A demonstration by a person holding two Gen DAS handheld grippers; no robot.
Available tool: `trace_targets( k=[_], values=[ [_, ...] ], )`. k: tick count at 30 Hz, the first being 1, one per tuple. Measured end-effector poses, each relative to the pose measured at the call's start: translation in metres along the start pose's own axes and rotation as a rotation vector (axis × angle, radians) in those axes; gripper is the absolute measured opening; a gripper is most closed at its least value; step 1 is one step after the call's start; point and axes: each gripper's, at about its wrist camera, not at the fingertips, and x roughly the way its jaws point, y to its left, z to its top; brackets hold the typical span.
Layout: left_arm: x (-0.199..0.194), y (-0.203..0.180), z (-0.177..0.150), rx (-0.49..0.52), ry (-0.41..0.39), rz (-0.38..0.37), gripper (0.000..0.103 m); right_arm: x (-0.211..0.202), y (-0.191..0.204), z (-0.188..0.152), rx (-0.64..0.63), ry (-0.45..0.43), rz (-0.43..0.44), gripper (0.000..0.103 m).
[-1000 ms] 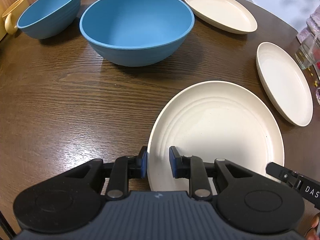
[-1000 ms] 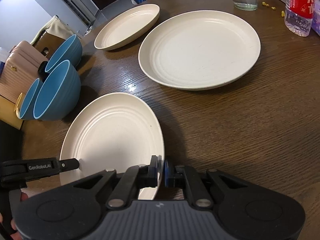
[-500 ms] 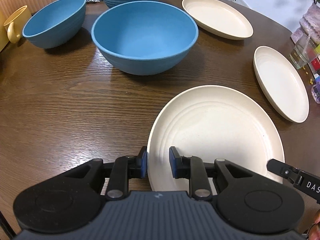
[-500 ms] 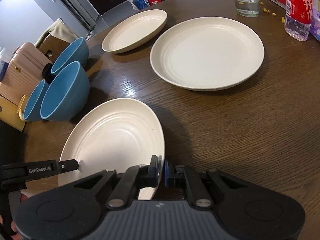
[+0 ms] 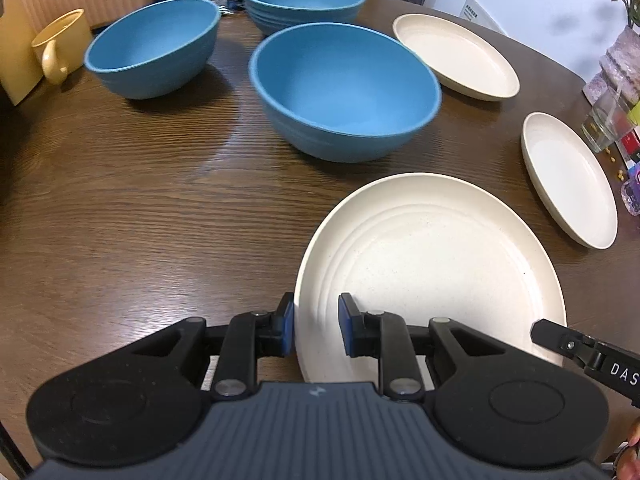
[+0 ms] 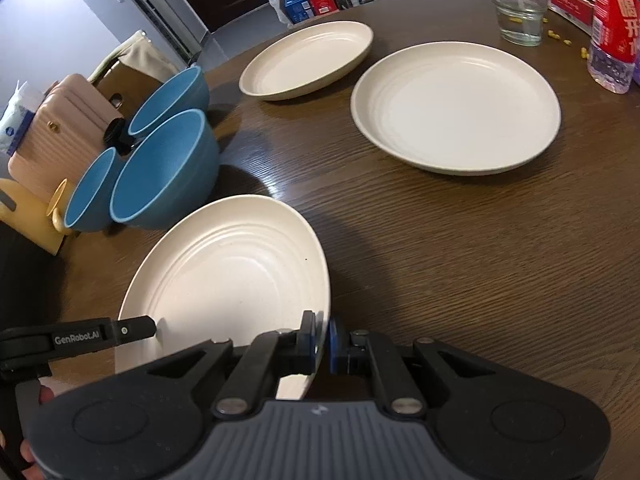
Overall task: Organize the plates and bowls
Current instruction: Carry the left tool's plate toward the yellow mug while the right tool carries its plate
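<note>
A cream plate [image 5: 432, 264] [image 6: 232, 276] hangs a little above the wooden table, held from both sides. My left gripper [image 5: 316, 320] is shut on its left rim, and my right gripper [image 6: 322, 336] is shut on its right rim. Each gripper's tip shows in the other view: right gripper [image 5: 560, 336], left gripper [image 6: 136, 330]. Two more cream plates [image 5: 456, 56] [image 5: 568, 176] lie on the table beyond, also seen as plates [image 6: 308, 60] [image 6: 456, 104]. Three blue bowls [image 5: 344, 88] [image 5: 152, 44] [image 5: 304, 0] stand at the far left.
A yellow mug [image 5: 60, 48] stands at the left edge beside the bowls, with a pink bag [image 6: 60, 120] behind them. A drinking glass [image 6: 516, 4] and a red-labelled bottle [image 6: 612, 28] stand at the table's far right, with scattered yellow crumbs.
Both grippers have risen and drawn back with the plate held between them. The bowls and other plates on the table have stayed where they were.
</note>
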Motion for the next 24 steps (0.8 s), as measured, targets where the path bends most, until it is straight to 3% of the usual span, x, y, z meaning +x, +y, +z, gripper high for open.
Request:
trace_targets(
  k=[24],
  values=[
    [-0.029, 0.134, -0.01, -0.118, -0.028, 0.071, 0.023, 0.033, 0.127, -0.027, -0.134, 0.068, 0.056, 0.007]
  ],
)
